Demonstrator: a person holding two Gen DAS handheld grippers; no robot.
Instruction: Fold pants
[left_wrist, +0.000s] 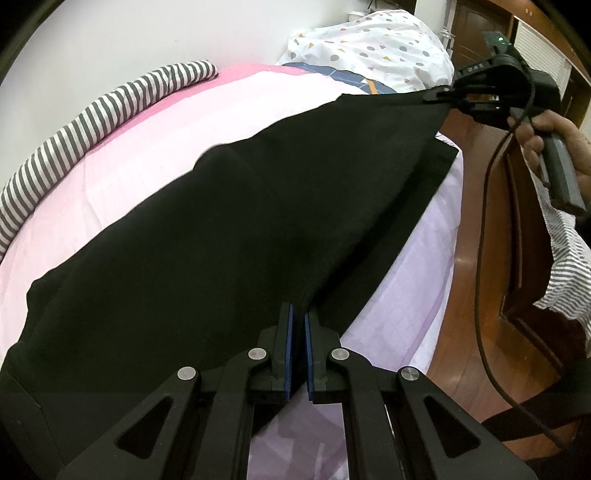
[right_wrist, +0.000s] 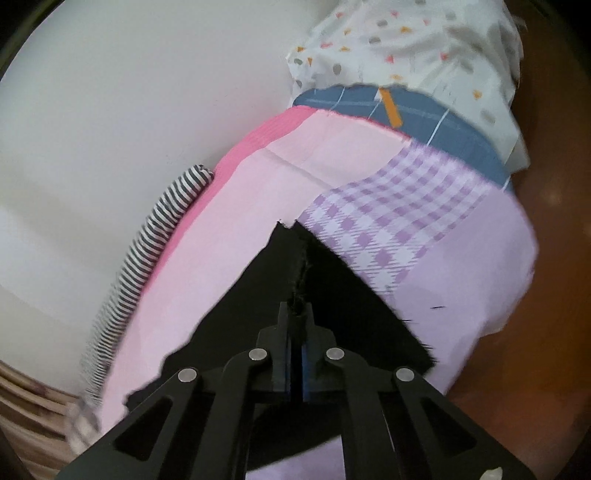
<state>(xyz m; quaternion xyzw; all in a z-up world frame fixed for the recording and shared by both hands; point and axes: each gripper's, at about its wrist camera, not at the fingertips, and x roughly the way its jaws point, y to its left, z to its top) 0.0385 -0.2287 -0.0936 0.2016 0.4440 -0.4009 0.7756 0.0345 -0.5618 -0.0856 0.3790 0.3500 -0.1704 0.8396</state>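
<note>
the pants (left_wrist: 229, 229) lie across the bed (left_wrist: 122, 158), a rolled cloth (left_wrist: 74, 125) behind them by the wall (left_wrist: 110, 37), a pillow (left_wrist: 373, 44) at the bed's far end.

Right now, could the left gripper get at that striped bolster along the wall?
Probably not as things stand. The left gripper is shut on the black pants, and the right gripper pinches their far end. The striped bolster lies across the pink sheet, nothing blocking it, but it would have to let go first.

Bare pink sheet (left_wrist: 155, 147) lies open between the black pants (left_wrist: 221, 229) and the striped bolster (left_wrist: 92, 114) along the bed's wall edge.
</note>
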